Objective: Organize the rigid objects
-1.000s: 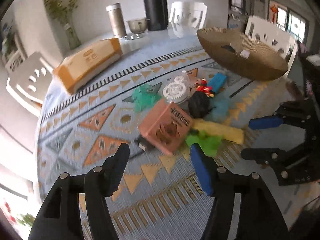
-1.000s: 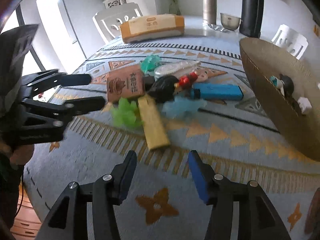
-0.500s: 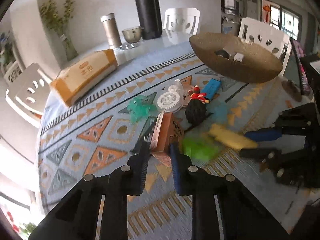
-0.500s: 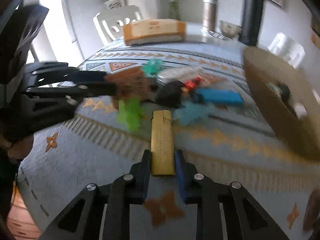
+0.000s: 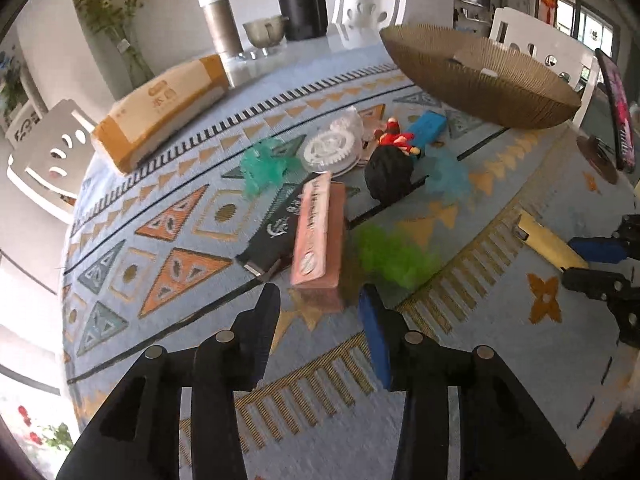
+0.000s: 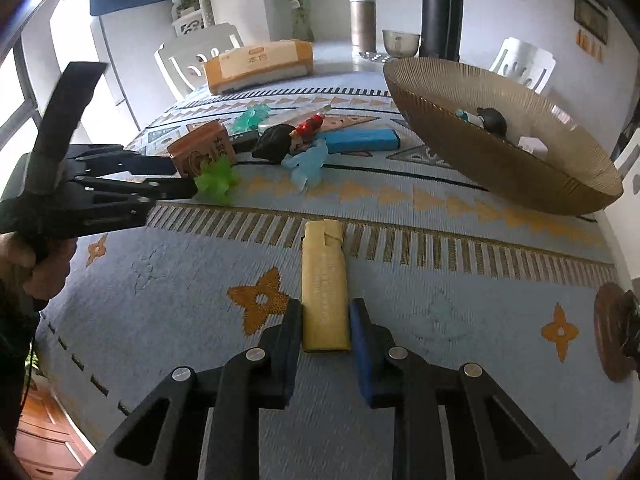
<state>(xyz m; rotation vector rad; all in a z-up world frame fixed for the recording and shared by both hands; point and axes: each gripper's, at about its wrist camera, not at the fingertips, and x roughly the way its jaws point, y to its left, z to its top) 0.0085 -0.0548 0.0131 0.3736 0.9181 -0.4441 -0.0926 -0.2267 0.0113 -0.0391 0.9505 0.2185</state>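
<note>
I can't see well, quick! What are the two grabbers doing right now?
Left gripper: jaws opening, nothing gripped; the pink box stands just ahead of them.
Right gripper: jaws shut on the yellow lighter.

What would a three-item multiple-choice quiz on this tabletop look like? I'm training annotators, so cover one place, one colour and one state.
1. Where does the pink box stand?
A. in the woven bowl
B. on the patterned cloth, just ahead of the left tool
C. on a chair

2. What colour is the lighter between the right tool's fingers?
A. yellow
B. red
C. white

3. What is the state of the right tool?
A. wide open over bare cloth
B. shut on the lighter
C. shut on the blue lighter

Answers:
1 B, it stands on edge on the cloth before the left tool, whose jaws are opening.
2 A, its body is yellow.
3 B, both pads press its sides.
</note>
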